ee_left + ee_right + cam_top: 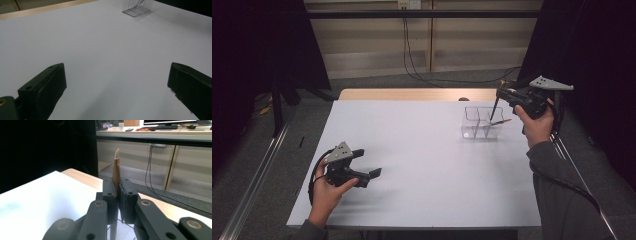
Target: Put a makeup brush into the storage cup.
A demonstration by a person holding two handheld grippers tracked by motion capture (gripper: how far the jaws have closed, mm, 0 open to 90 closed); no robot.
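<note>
**Risk check: thin tool over the clear organizer**

Near edge, about 7 o'clock on the white table (422,165): left gripper (371,162) hovers low in the person's hand, its jaws spread wide with bare tabletop between them, as the left gripper view confirms. No hazard here while it idles.

Far side, about 2 o'clock: right gripper (500,93) has its jaws pressed together on a slim brown-handled tool (116,173), possibly a brush or pencil; the dark shaft hangs down into the clear divided organizer (481,123). A second thin stick (500,121) leans across its right rim.

Judged risks: the pinch sits on a narrow shaft, so it may pivot or slip. The tip may catch a divider wall, dragging or tipping the light box. The leaning stick could be knocked out.
</note>
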